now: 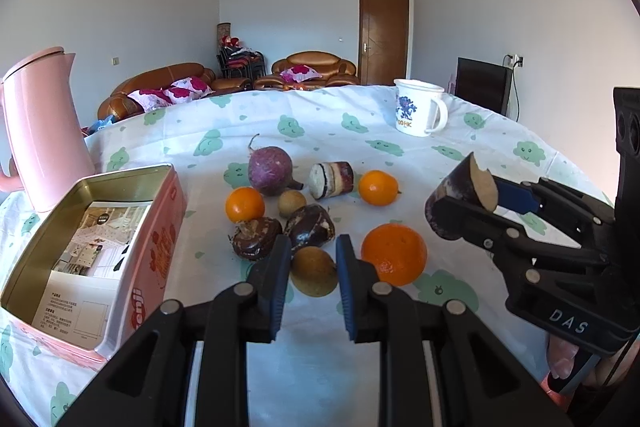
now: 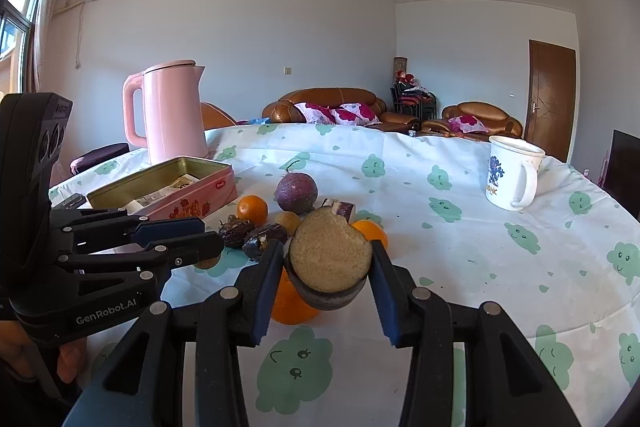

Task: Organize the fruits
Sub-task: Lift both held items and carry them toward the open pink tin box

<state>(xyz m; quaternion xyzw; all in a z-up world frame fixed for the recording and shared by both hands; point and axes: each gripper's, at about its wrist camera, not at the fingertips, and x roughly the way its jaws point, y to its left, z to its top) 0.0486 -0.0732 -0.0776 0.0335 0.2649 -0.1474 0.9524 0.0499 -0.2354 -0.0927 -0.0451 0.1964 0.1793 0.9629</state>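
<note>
Our right gripper (image 2: 326,269) is clamped on a cut chunk of dark-skinned root (image 2: 329,259), pale sliced face toward the camera, held in the air above the table. Our left gripper (image 1: 312,259) holds nothing: its jaws are at their narrowest, though a gap shows between the blue pads, and through that gap we see a small brown fruit (image 1: 314,277) on the cloth below.

Just beyond lie a large orange (image 1: 394,254), two dark wrinkled pieces (image 1: 310,225), two smaller oranges (image 1: 245,205), a purple round root (image 1: 270,170) and a striped cut piece (image 1: 331,179), all clustered close together. To the left stands an open pink tin (image 1: 160,259) with printed paper inside, behind it a pink kettle (image 1: 44,131); a white mug (image 1: 420,111) sits well apart on the right.

The tin looks like the likely destination. We judge it best to carry the chunk level over the cluster, lower it inside the rim, then release, keeping the left gripper clear.
</note>
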